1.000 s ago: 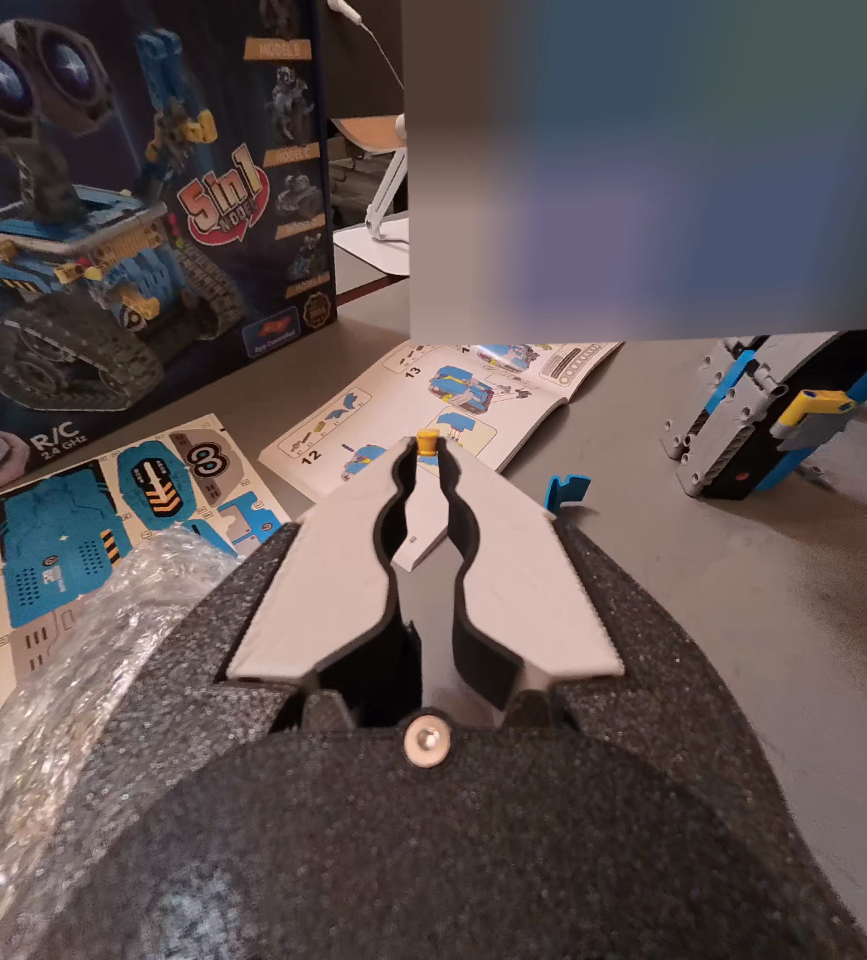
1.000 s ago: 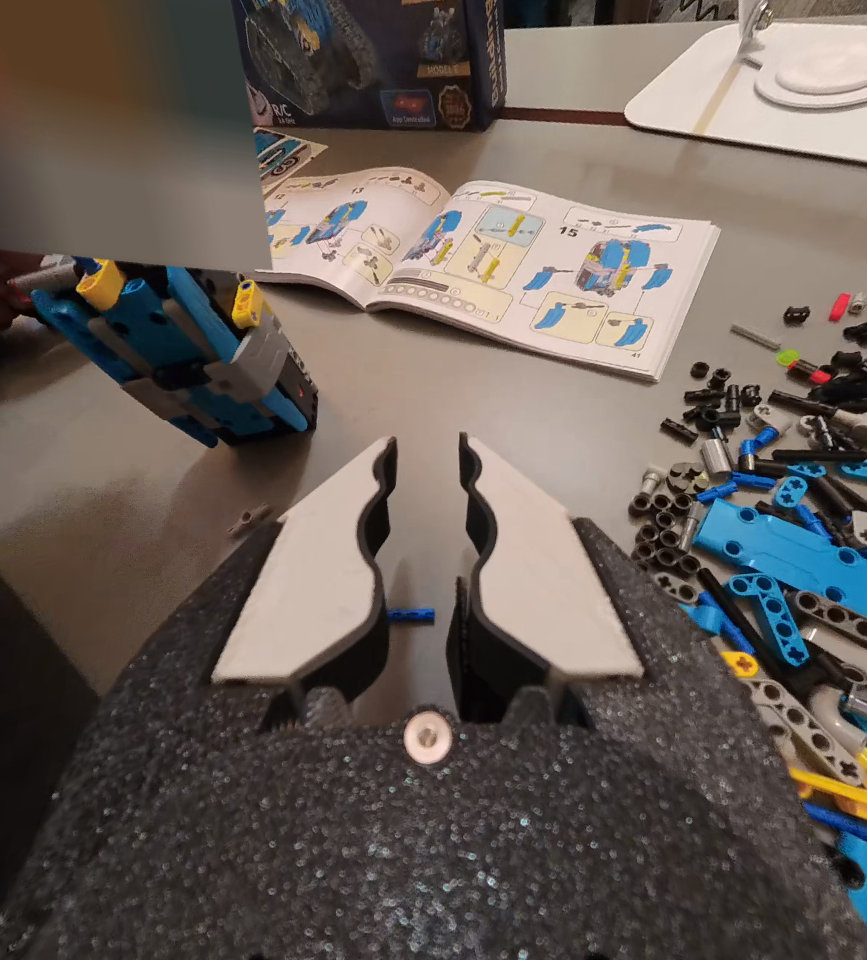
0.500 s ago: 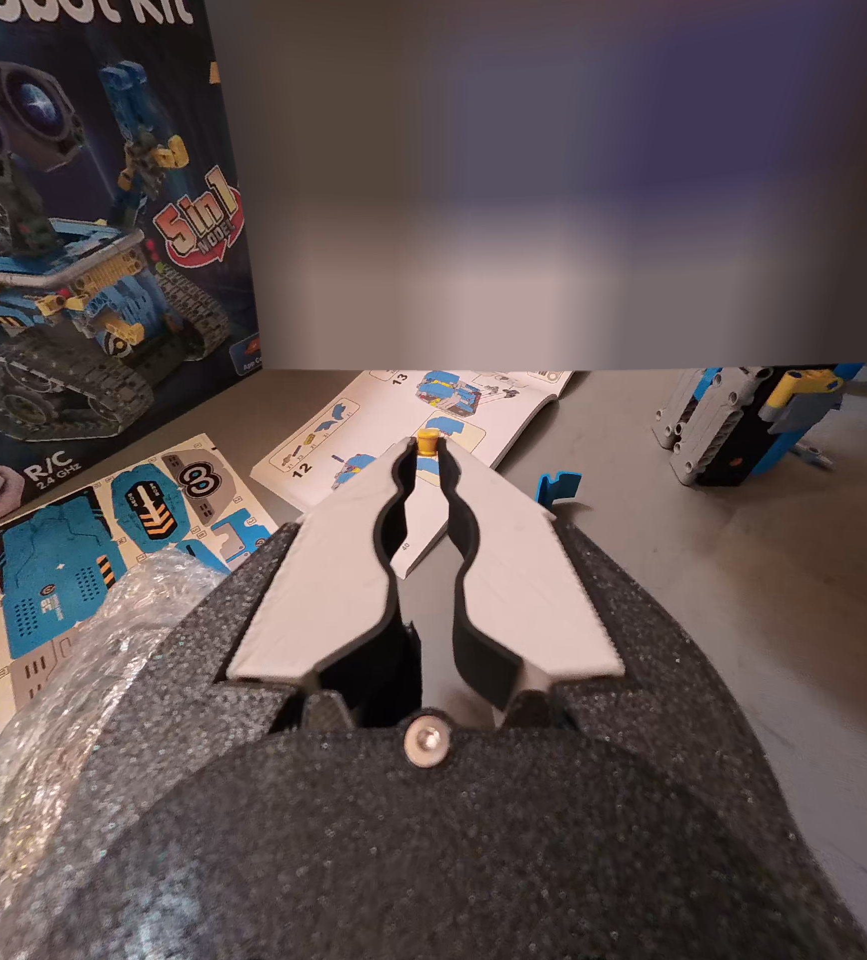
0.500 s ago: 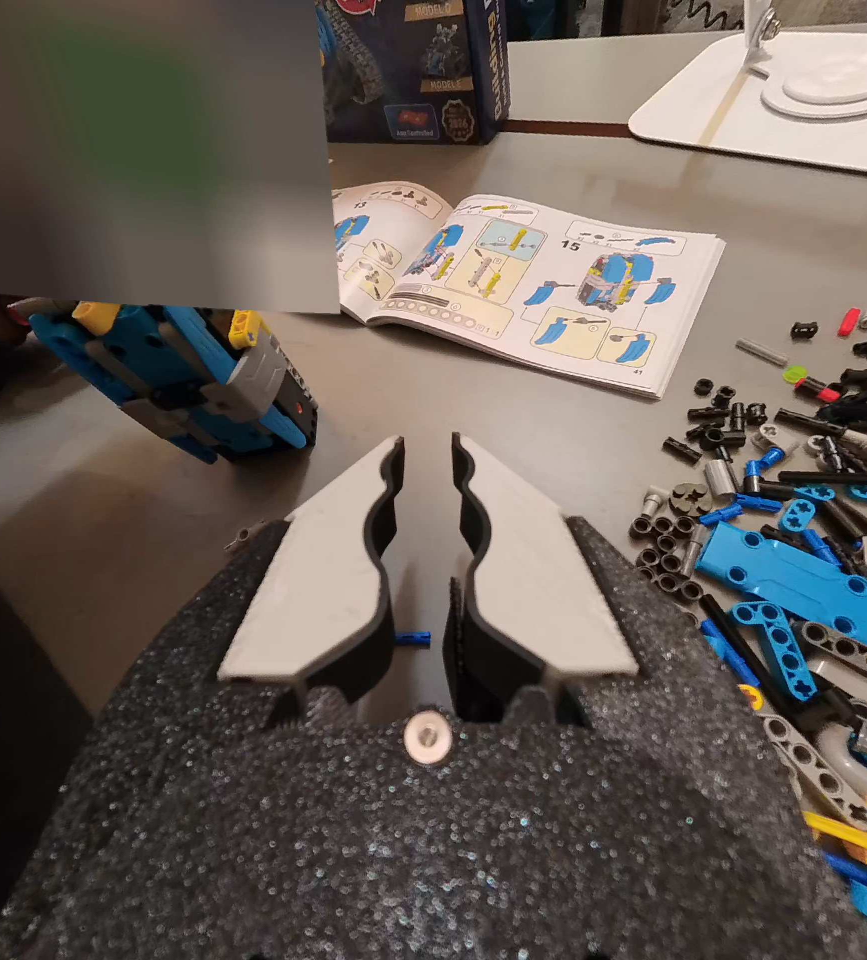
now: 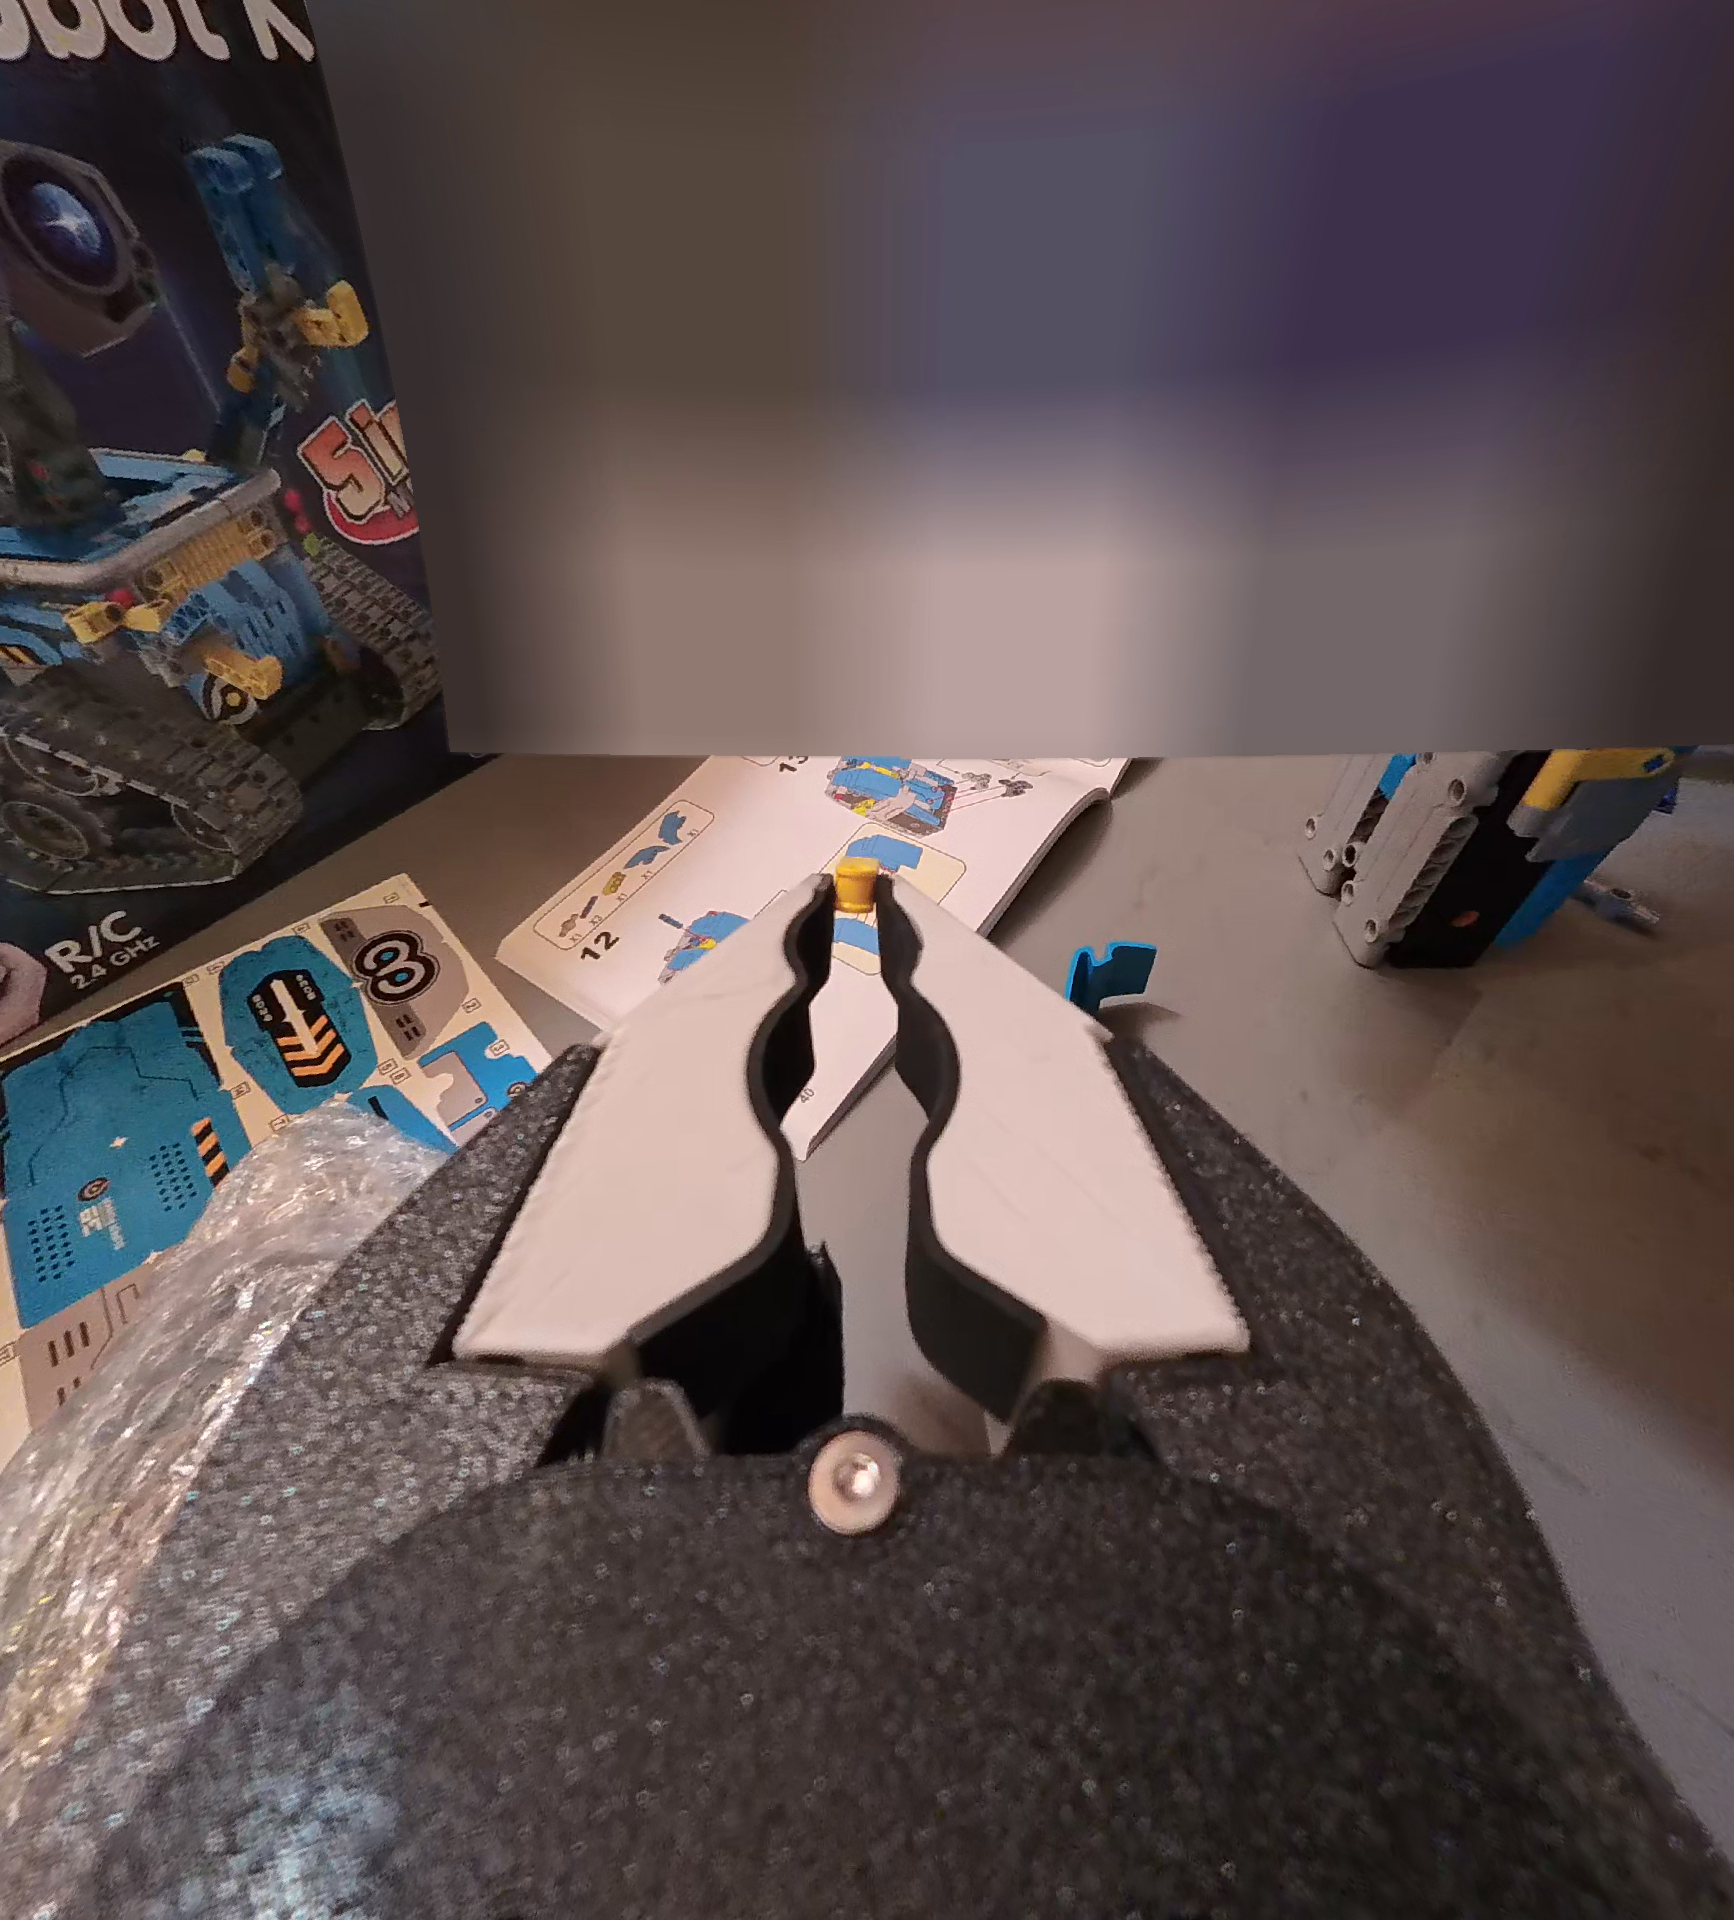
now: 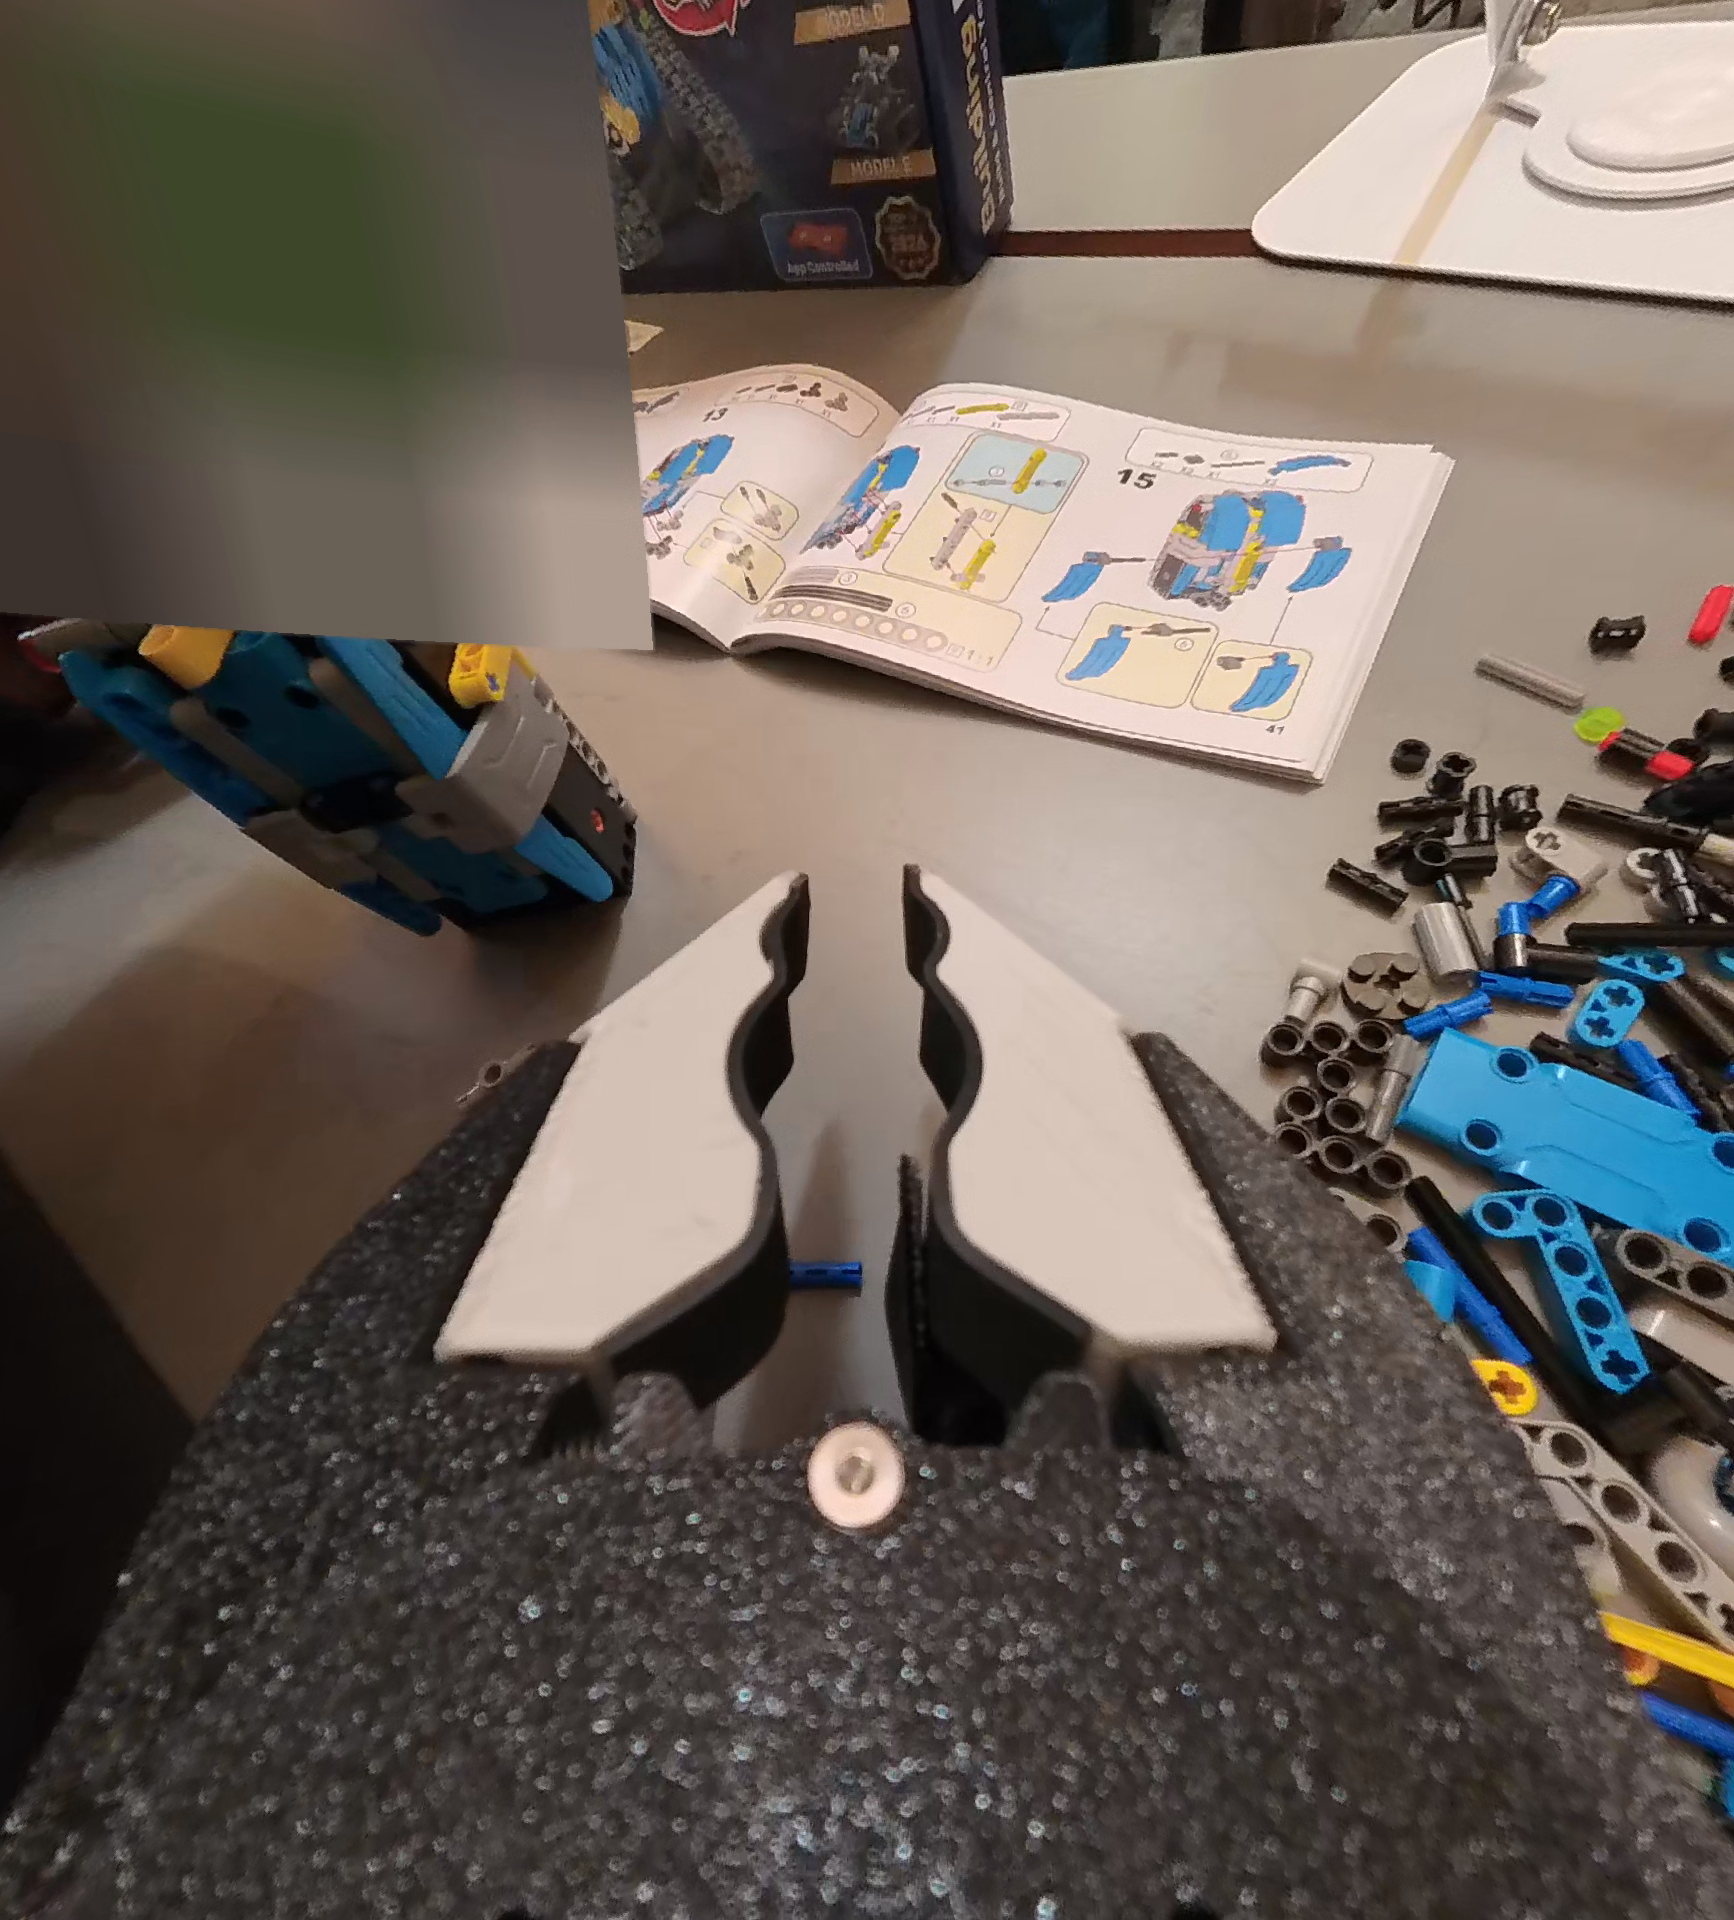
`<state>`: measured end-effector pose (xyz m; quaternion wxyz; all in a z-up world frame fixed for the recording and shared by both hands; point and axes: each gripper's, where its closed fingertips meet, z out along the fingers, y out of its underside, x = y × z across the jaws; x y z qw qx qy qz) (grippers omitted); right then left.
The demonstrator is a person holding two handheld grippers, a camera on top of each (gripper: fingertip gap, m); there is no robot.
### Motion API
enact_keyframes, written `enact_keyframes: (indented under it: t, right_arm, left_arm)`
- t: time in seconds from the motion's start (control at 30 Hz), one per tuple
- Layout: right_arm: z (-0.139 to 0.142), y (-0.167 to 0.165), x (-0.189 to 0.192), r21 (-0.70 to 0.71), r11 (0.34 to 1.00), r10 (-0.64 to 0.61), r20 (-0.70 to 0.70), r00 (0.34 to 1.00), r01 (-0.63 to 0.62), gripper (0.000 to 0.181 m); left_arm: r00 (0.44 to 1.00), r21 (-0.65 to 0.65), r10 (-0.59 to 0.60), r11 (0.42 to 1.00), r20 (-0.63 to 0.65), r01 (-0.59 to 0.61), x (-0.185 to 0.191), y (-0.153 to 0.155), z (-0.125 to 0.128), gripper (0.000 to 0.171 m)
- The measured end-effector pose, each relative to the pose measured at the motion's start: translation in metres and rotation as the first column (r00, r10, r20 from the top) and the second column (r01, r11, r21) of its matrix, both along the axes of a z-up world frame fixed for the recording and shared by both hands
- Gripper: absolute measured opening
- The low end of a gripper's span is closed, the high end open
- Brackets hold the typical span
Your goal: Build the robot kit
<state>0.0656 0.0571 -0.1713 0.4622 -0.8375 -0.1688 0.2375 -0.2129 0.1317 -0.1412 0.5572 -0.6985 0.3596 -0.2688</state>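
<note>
My left gripper [image 5: 854,896] is shut on a small yellow peg [image 5: 854,883] and holds it above the open instruction booklet [image 5: 738,873]. A partly built blue, grey and black model [image 5: 1445,862] stands on the table at the far right of that view. My right gripper [image 6: 855,883] is open and empty above the grey table. The same model [image 6: 354,769] lies tilted to its left, and a person's hand touches its far end. A small blue pin [image 6: 827,1273] lies on the table under the right gripper's fingers.
A pile of several loose blue, black, grey and yellow parts [image 6: 1590,1091] covers the table to the right. The kit box [image 5: 136,520] stands at the back left, with a sticker sheet [image 5: 219,1081] and bubble wrap [image 5: 94,1403] before it. A loose blue part [image 5: 1107,966] lies near the booklet. A white tray [image 6: 1569,156] sits far right. My right fingertips sit around 30 centimetres from my left ones. The small blue pin [image 6: 827,1273] is closer to my right gripper, around 8 centimetres from its tips; the left tips are 35 centimetres off.
The left gripper has swung a little to the left with the yellow peg still held. The right gripper's jaws have narrowed slightly and it has drifted forward and right.
</note>
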Motion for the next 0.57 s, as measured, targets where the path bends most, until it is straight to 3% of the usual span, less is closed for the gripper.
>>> enact_keyframes:
  t: [0.57]
  right_arm:
    - [-0.0023, 0.0002, 0.0005, -0.014, 1.0, -0.001, -0.004, 1.0, 0.001, 0.016]
  left_arm:
    - [1.0, 0.014, -0.016, 1.0, -0.01, 0.016, 0.0024, -0.0025, 0.0, 0.007]
